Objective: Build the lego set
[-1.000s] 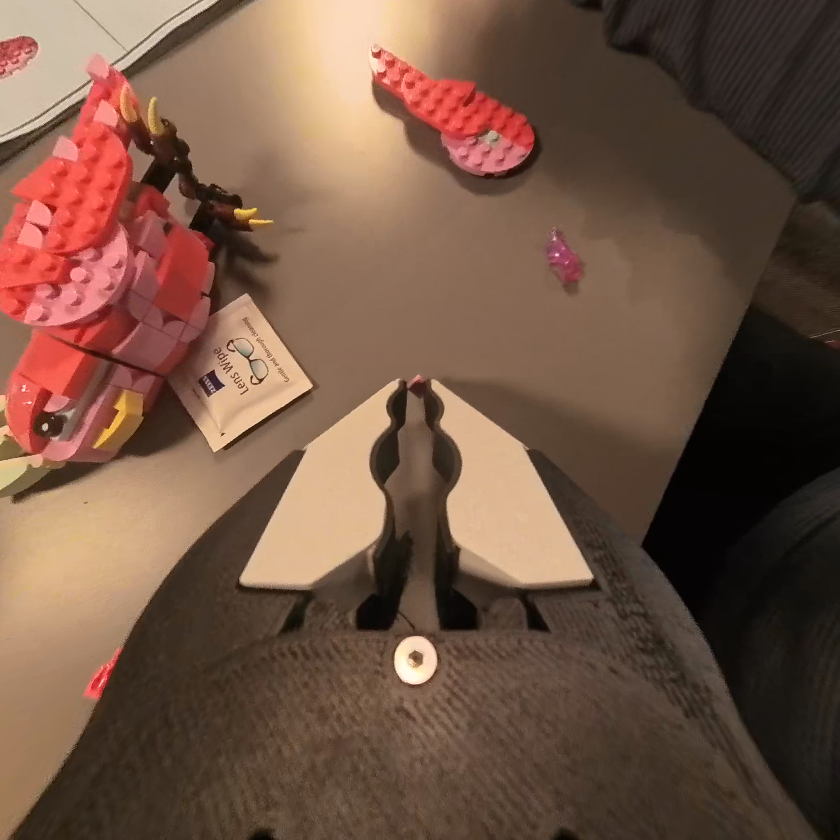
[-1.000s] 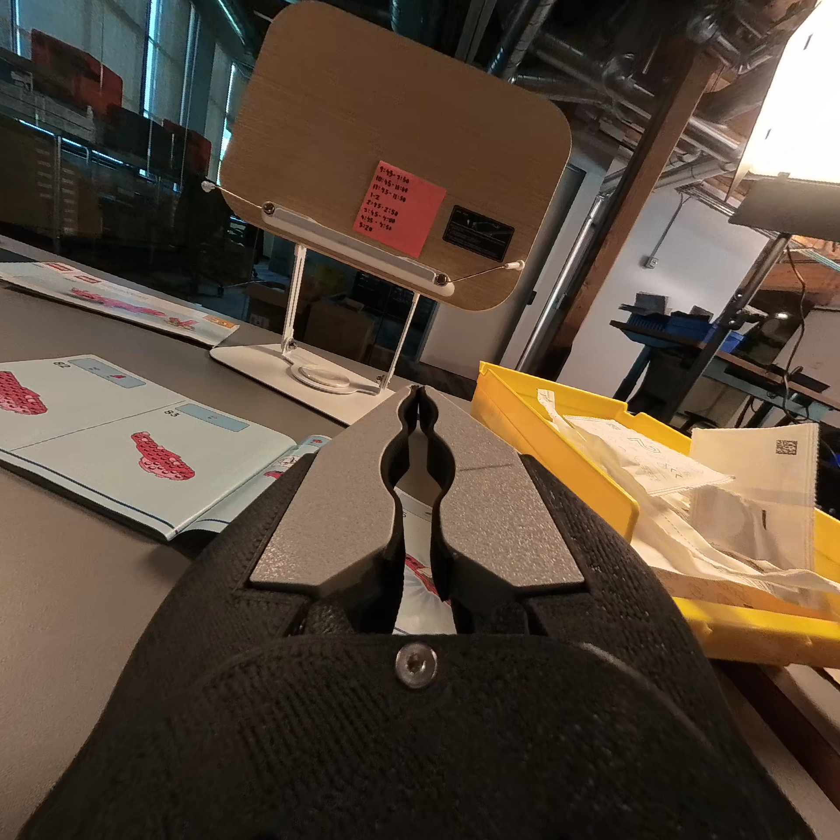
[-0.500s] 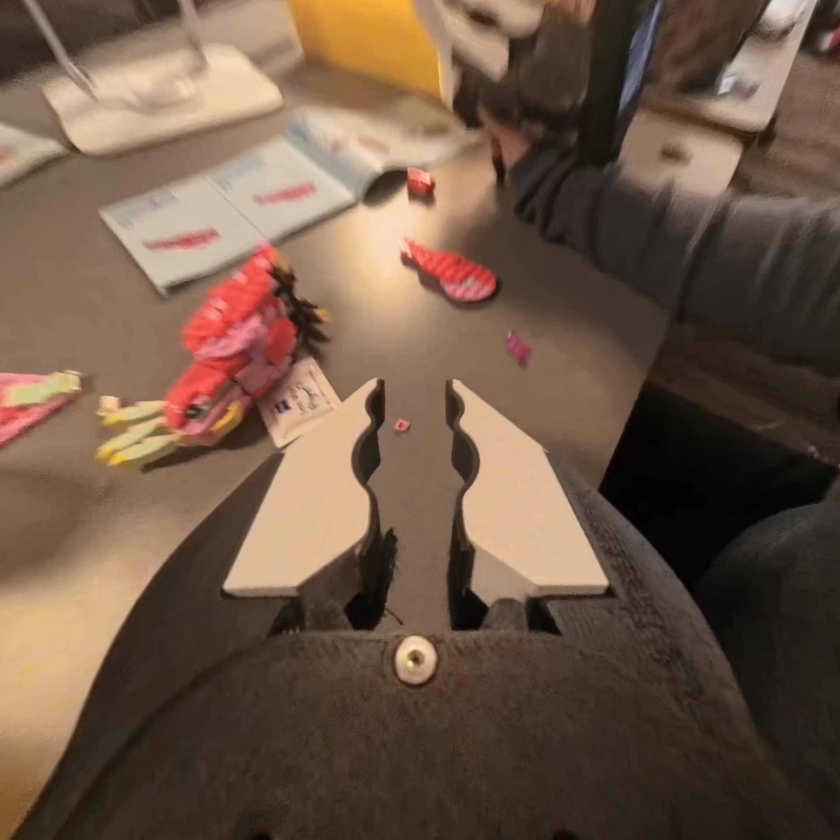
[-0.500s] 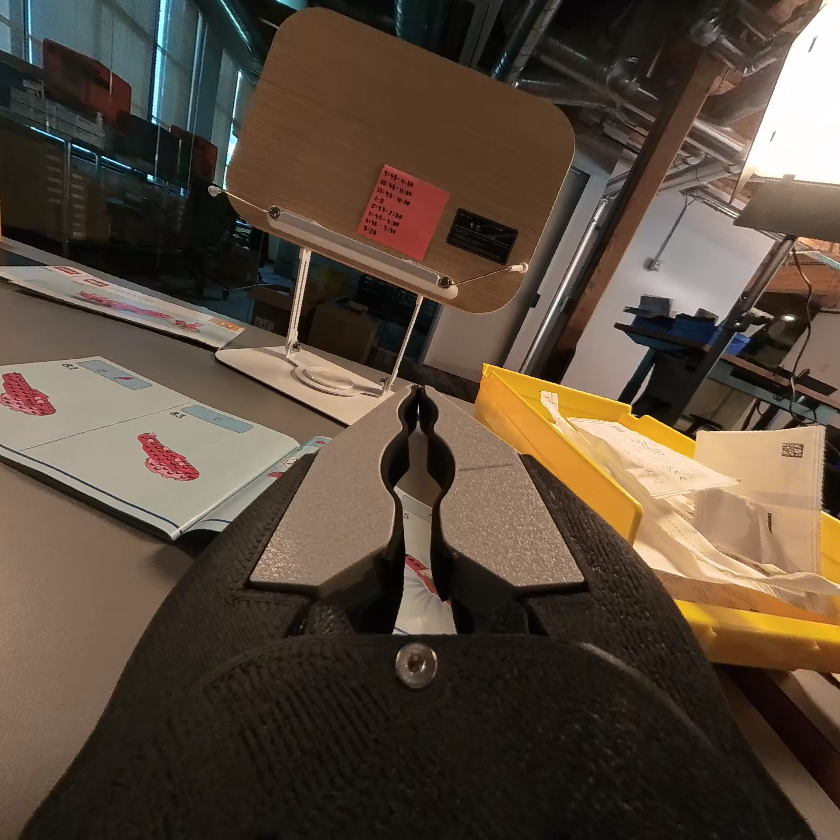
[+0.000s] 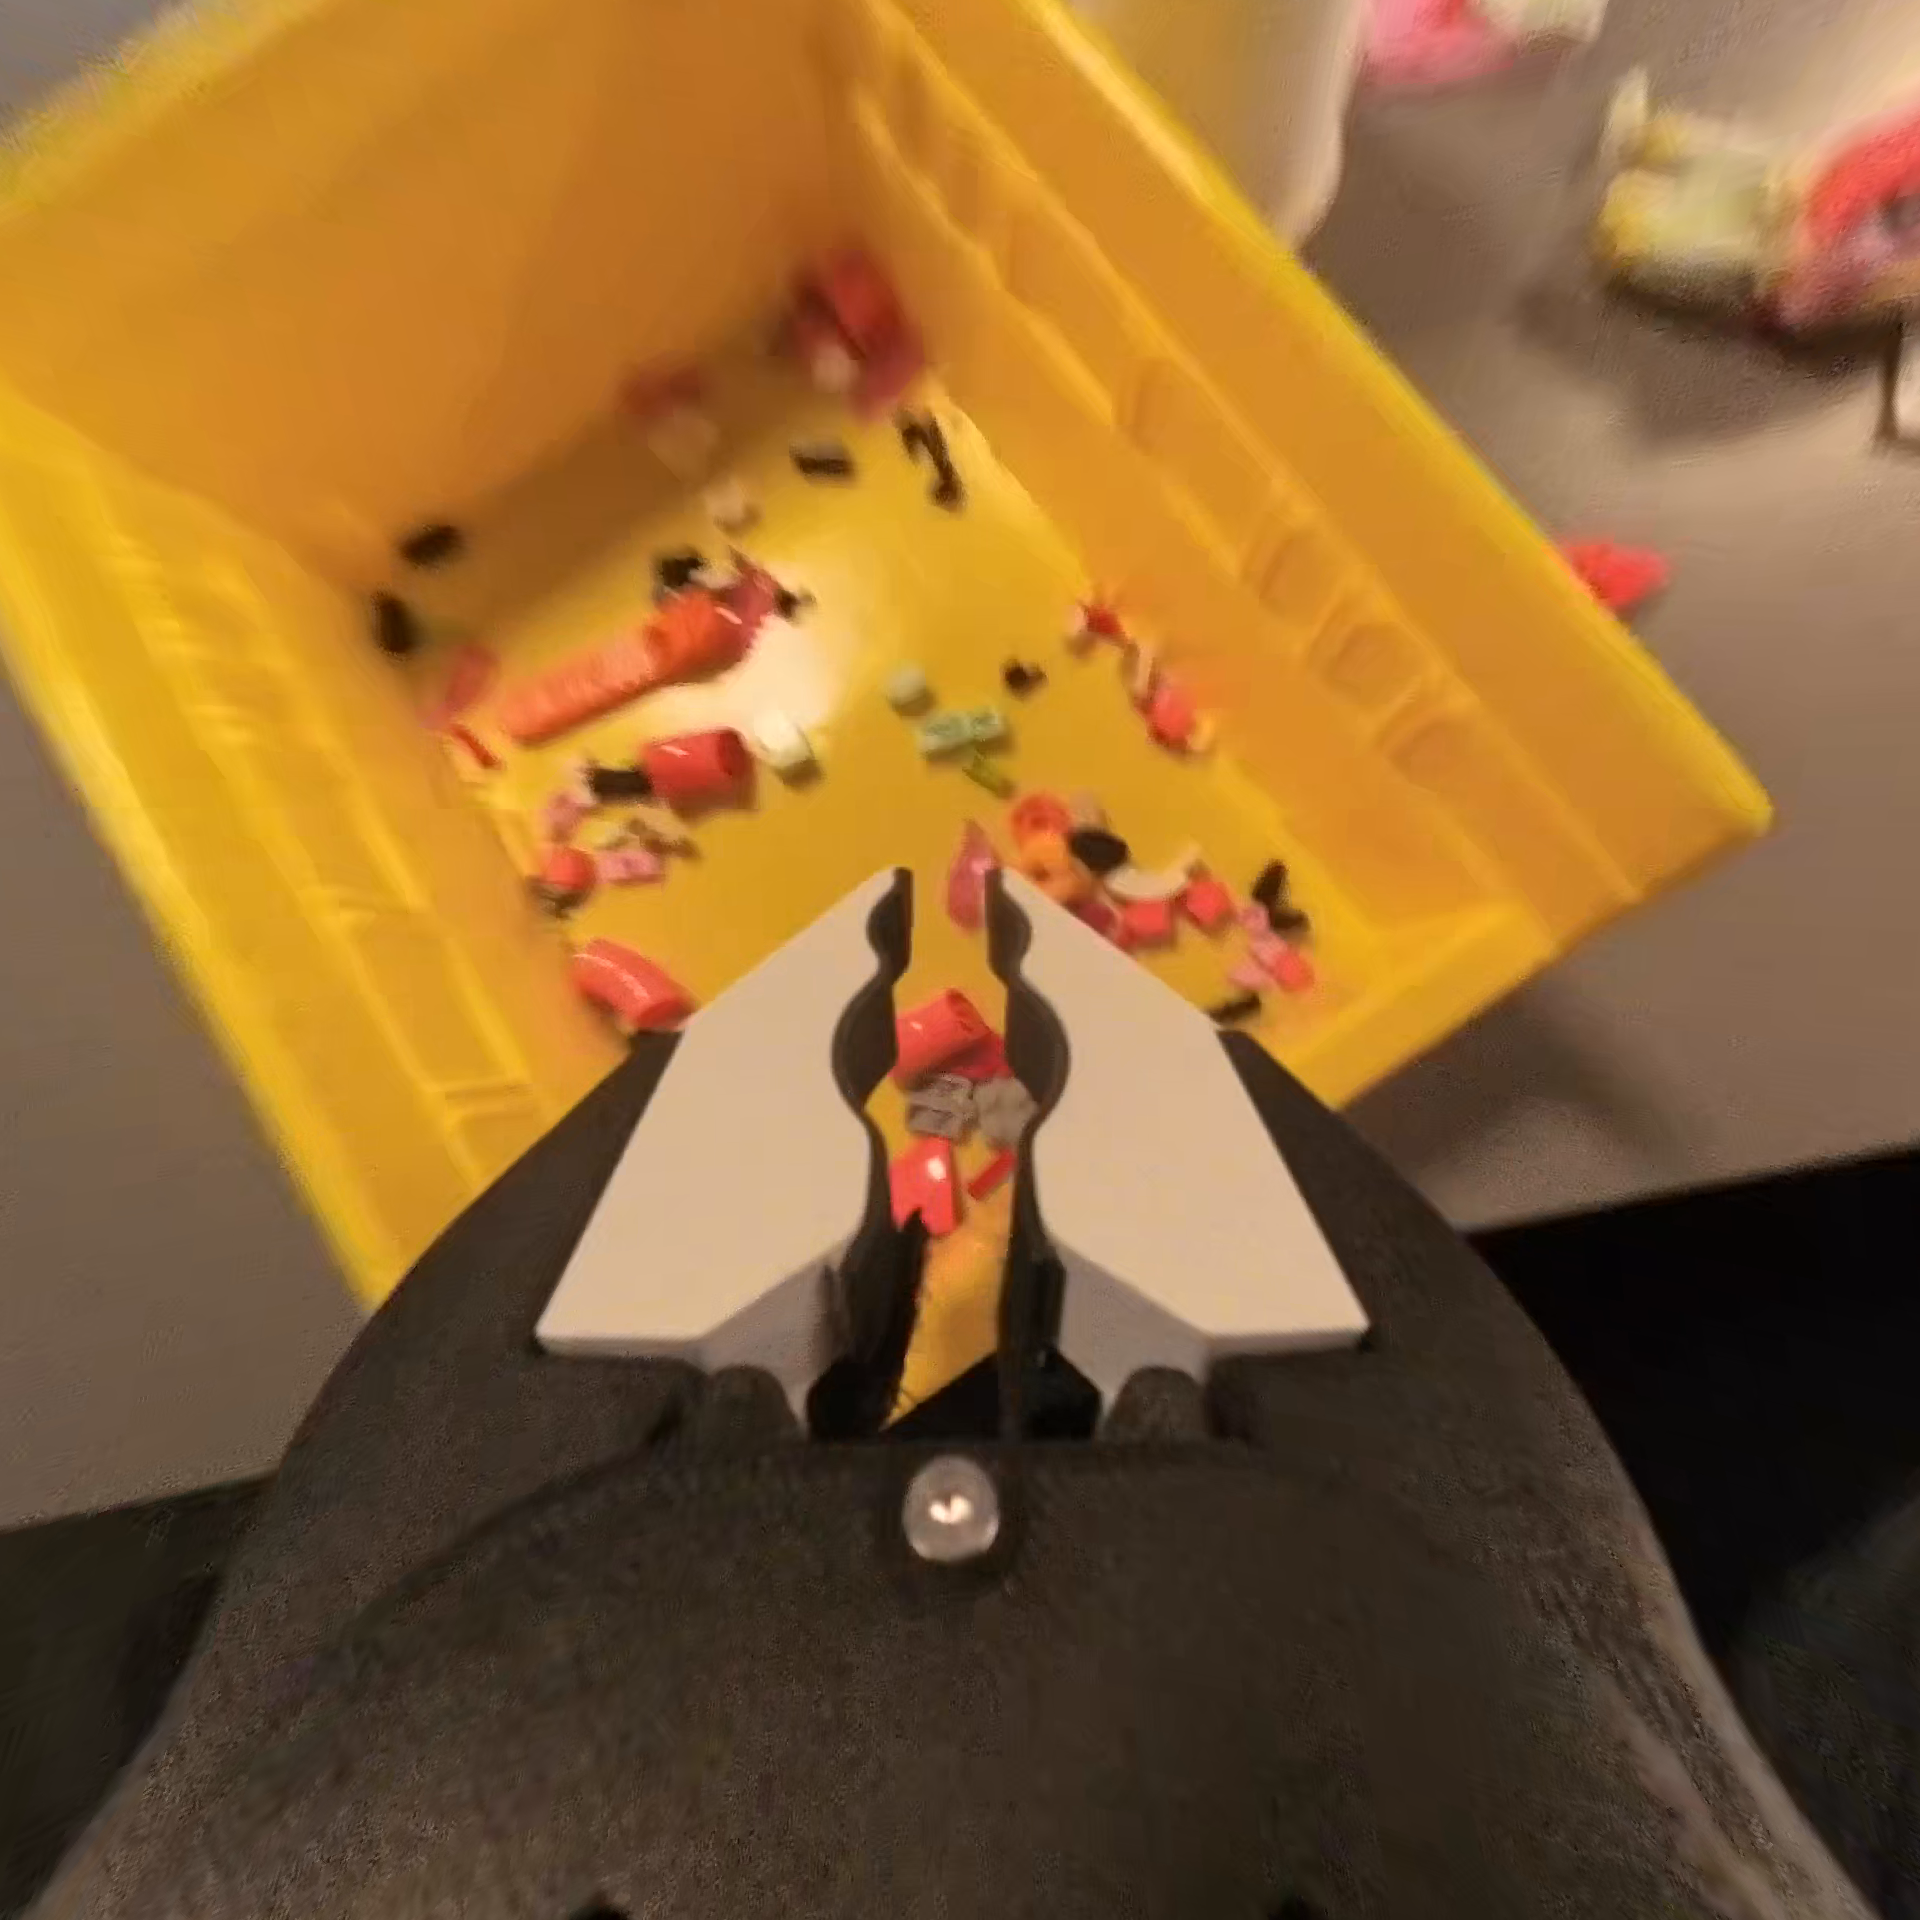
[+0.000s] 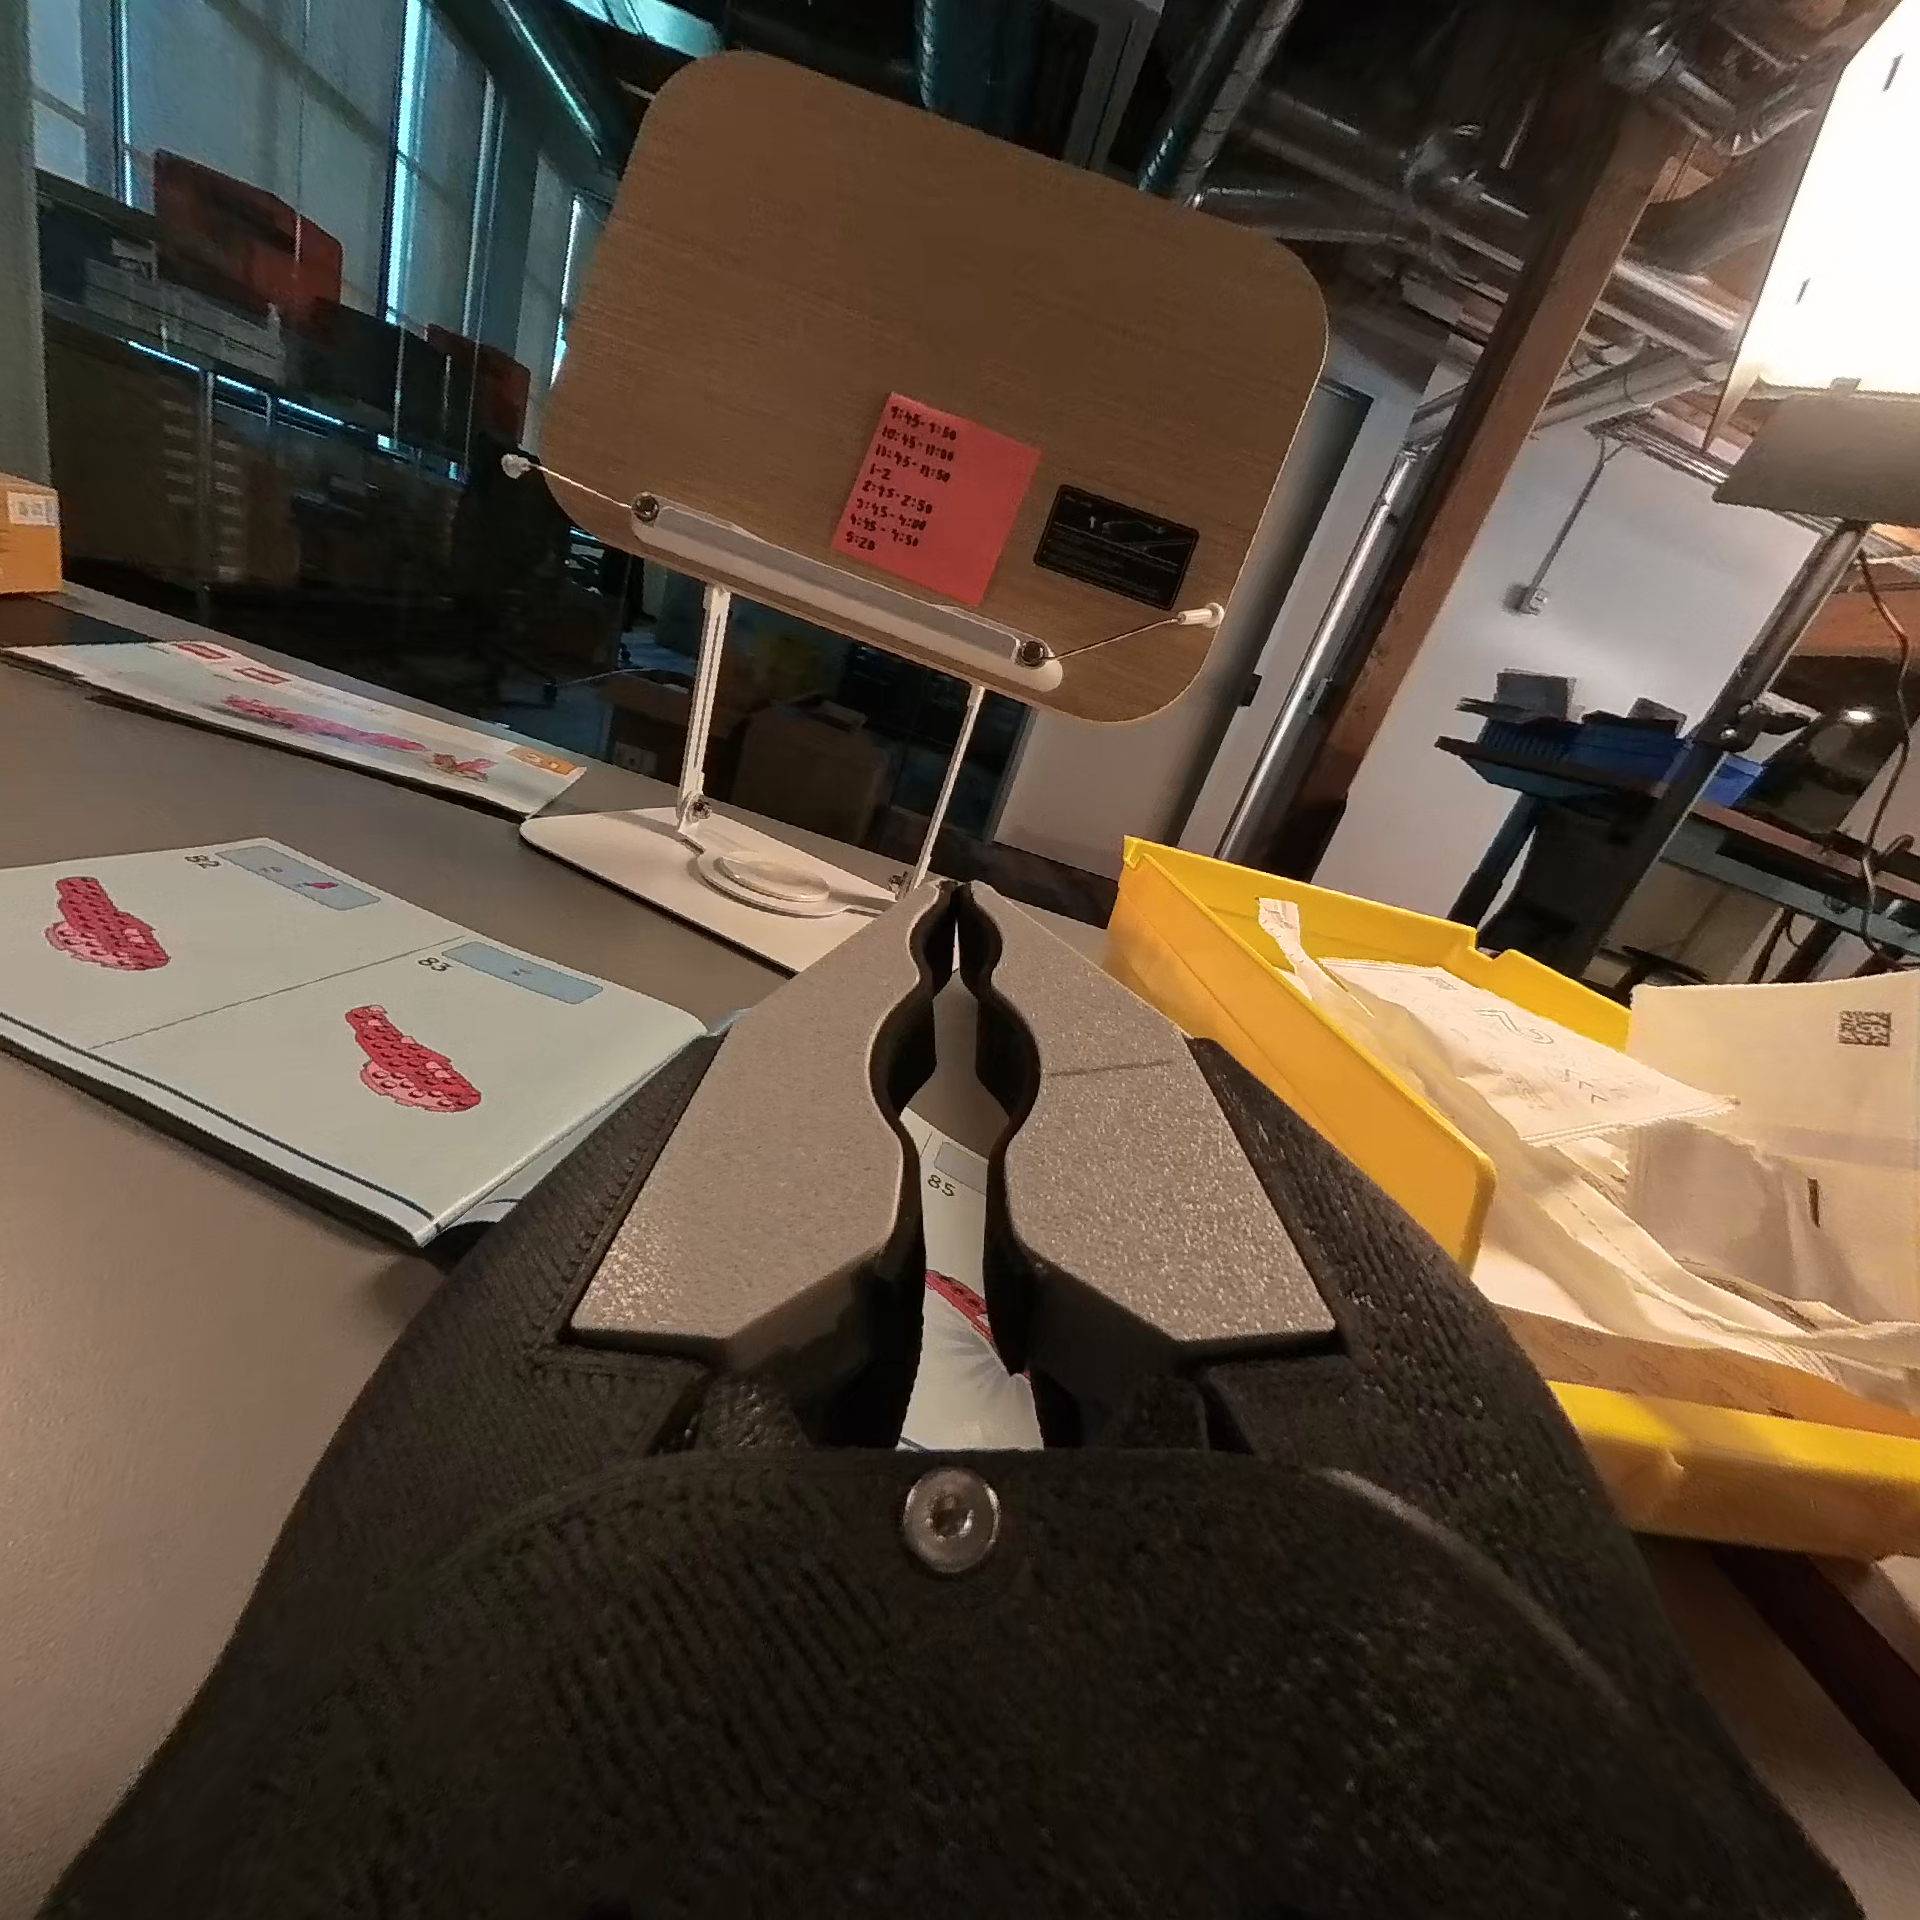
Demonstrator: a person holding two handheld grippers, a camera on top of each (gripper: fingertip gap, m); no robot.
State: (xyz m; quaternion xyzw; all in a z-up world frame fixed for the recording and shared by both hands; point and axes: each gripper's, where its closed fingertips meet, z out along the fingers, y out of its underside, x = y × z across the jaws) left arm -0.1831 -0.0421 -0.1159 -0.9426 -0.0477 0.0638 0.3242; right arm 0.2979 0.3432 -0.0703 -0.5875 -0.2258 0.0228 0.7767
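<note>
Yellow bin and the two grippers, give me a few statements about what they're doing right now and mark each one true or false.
1. The left gripper points down into a yellow bin of small loose bricks. True.
2. The left gripper's fingers are pressed tightly together. False: a gap shows between the tips, with the bin floor visible through it.
3. The right gripper has its fingertips together. True.
4. The right gripper grips the pink sticky note. False: the note is stuck on the wooden book stand well beyond it.
5. An open instruction booklet lies on the table to the right gripper's left. True.
</note>
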